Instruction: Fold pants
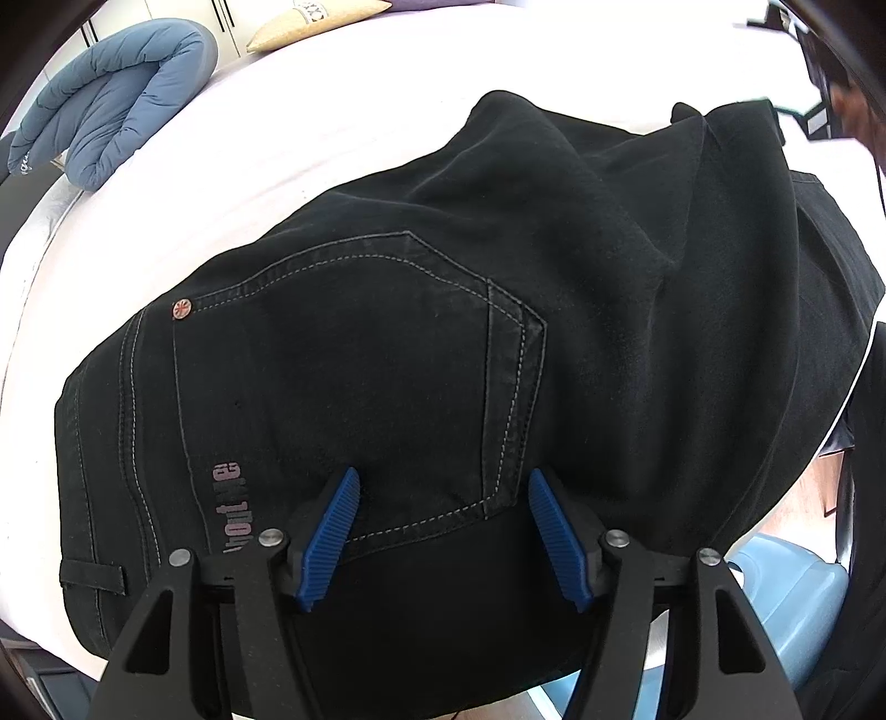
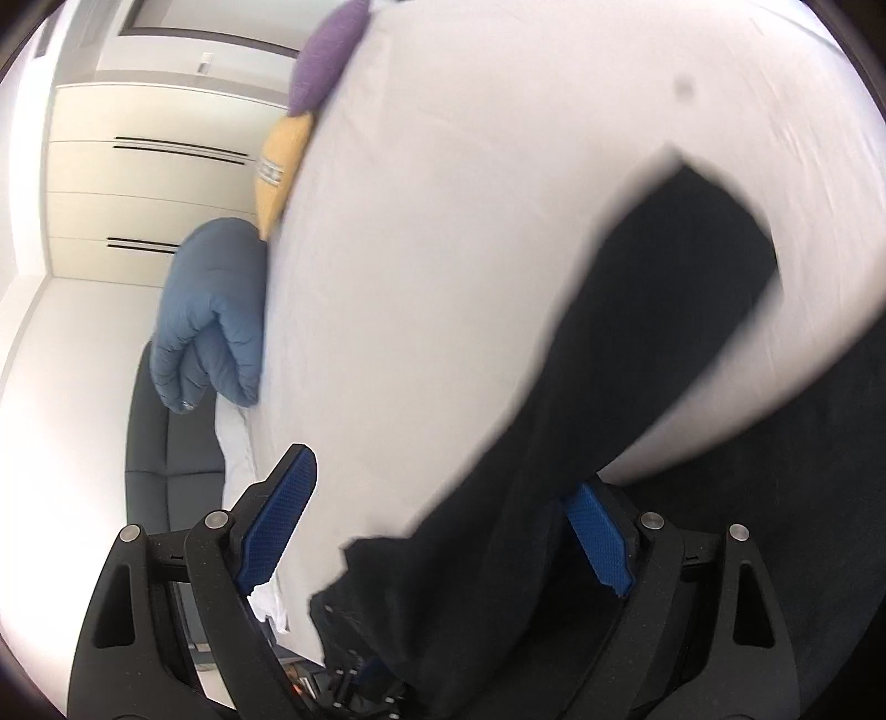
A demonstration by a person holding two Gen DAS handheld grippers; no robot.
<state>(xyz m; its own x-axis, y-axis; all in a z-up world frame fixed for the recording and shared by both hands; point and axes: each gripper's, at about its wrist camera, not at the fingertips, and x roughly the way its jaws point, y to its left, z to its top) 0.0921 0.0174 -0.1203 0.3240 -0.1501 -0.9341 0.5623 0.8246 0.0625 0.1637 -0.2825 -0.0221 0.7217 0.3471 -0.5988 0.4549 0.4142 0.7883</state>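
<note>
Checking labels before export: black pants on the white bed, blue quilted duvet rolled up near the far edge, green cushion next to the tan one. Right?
One slip: the cushion beside the tan cushion is purple, not green, as the right wrist view shows. The rest holds: black pants lie on the white bed, with the blue quilted duvet rolled up near its far edge.

**A bedroom at home**

I am working over a bed with a white sheet that fills most of both views. At the upper left of my left view a folded blue duvet lies at the bed's edge, and a tan cushion sits at the top. At the left of my right view stand pale wardrobe doors with slim dark handles, beside a purple cushion.
</note>
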